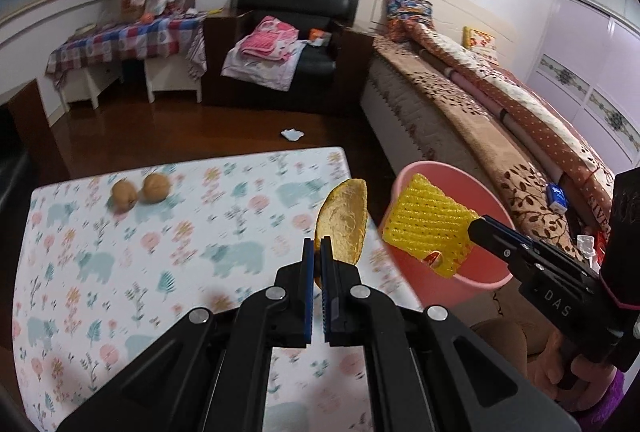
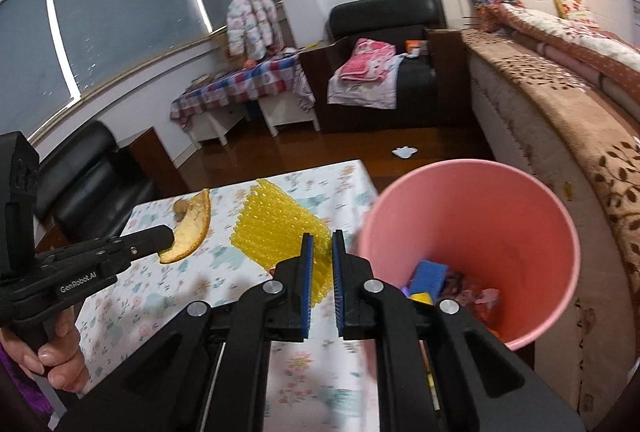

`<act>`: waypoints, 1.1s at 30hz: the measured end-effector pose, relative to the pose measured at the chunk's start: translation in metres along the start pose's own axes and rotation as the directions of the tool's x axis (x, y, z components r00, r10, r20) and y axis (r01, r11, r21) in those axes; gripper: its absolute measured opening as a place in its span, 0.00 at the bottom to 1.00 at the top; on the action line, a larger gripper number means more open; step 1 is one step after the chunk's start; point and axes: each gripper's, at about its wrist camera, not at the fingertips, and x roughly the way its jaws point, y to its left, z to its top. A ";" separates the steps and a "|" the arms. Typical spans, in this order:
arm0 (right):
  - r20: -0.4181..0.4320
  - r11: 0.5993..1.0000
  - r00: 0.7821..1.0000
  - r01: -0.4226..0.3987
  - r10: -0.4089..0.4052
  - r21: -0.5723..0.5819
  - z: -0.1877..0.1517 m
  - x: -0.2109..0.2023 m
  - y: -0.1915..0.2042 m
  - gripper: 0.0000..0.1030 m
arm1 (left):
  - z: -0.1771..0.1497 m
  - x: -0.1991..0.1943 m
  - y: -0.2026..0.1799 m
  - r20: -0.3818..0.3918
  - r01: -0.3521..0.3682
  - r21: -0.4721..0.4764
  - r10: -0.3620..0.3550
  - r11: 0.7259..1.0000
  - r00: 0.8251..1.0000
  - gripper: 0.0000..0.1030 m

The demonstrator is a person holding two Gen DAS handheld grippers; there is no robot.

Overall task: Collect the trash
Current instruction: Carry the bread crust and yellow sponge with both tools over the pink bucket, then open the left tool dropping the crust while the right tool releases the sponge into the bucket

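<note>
My left gripper point(image 1: 318, 246) is shut on a piece of orange peel point(image 1: 343, 220) and holds it above the table's right edge. It also shows in the right wrist view point(image 2: 188, 232). My right gripper point(image 2: 322, 240) is shut on a yellow foam fruit net point(image 2: 276, 228) and holds it up just left of the pink trash bucket point(image 2: 472, 208). In the left wrist view the net point(image 1: 430, 222) hangs in front of the bucket point(image 1: 480, 280), held by the right gripper point(image 1: 476, 228). The bucket holds several pieces of trash point(image 2: 432, 276).
Two walnuts point(image 1: 140, 190) lie at the far left of the table with the floral cloth point(image 1: 120, 272). A bed point(image 1: 500, 112) runs along the right, close to the bucket. A white scrap point(image 1: 292, 134) lies on the wooden floor. A black armchair point(image 1: 288, 44) stands beyond.
</note>
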 end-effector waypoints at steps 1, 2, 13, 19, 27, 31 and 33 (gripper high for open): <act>0.004 1.000 1.000 0.009 -0.009 0.007 0.001 -0.002 -0.004 0.09 | 0.002 0.001 -0.005 0.002 0.002 0.008 -0.002 1.000 1.000 0.02; 0.010 1.000 1.000 0.018 -0.019 0.014 0.001 -0.004 -0.009 0.09 | 0.005 0.003 -0.010 0.005 0.004 0.016 -0.004 1.000 1.000 0.02; 0.052 0.992 0.994 0.094 -0.098 0.089 0.005 -0.020 -0.055 0.09 | 0.023 0.024 -0.061 0.003 0.036 0.088 -0.037 0.995 0.999 0.02; 0.056 0.984 0.989 0.129 -0.136 0.121 0.002 -0.023 -0.076 0.09 | 0.027 0.040 -0.086 -0.015 0.059 0.123 -0.058 0.991 0.998 0.02; 0.046 0.971 0.982 0.173 -0.182 0.162 -0.004 -0.025 -0.105 0.09 | 0.028 0.065 -0.111 -0.059 0.099 0.144 -0.091 0.985 0.994 0.02; 0.030 0.965 0.980 0.189 -0.198 0.181 -0.008 -0.022 -0.117 0.09 | 0.025 0.080 -0.122 -0.088 0.109 0.154 -0.096 0.982 0.991 0.02; 0.023 0.963 0.979 0.193 -0.201 0.187 -0.009 -0.021 -0.121 0.09 | 0.023 0.085 -0.127 -0.098 0.108 0.163 -0.093 0.981 0.991 0.02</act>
